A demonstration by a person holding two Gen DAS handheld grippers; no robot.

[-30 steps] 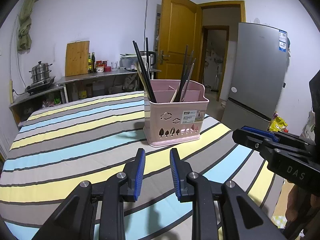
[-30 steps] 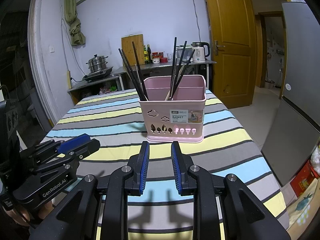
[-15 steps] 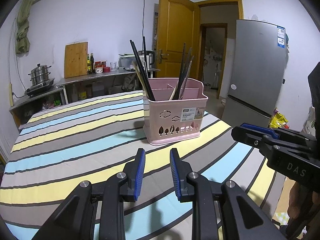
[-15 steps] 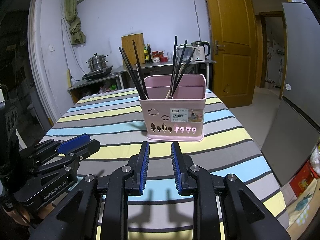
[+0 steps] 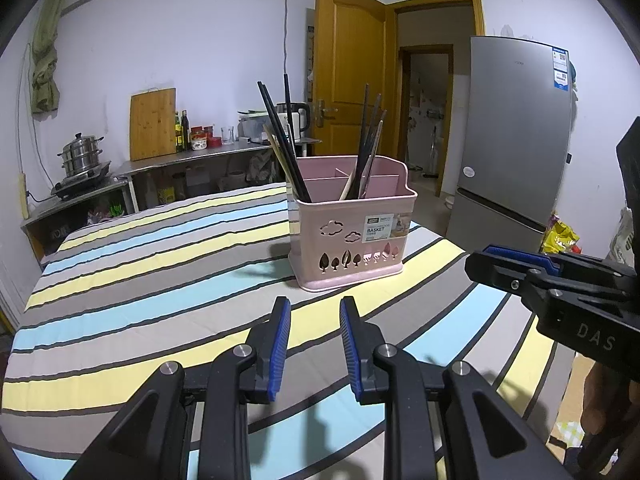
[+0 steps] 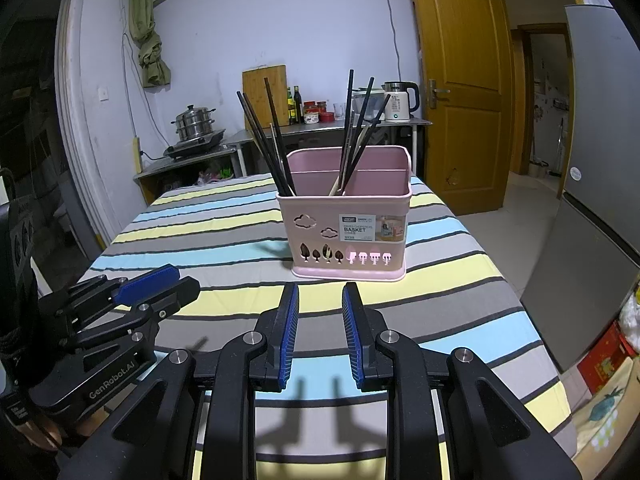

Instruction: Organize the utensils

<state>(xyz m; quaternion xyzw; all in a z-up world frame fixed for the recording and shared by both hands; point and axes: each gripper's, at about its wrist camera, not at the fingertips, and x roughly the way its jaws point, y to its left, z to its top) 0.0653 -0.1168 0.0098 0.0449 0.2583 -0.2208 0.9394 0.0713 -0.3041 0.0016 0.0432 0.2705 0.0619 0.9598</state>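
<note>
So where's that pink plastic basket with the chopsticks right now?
In both wrist views the pink plastic basket stands on the striped tablecloth, just ahead of both claws, touching neither.

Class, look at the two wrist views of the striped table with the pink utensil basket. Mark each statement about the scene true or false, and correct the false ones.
1. The pink basket stands upright on the striped tablecloth. True.
2. The left gripper holds a chopstick. False: nothing is between its open jaws.
3. The dark chopsticks stand in the basket, leaning. True.
4. The right gripper touches the basket. False: it is short of the basket, with bare cloth between them.
5. The basket is blue. False: it is pink.
</note>
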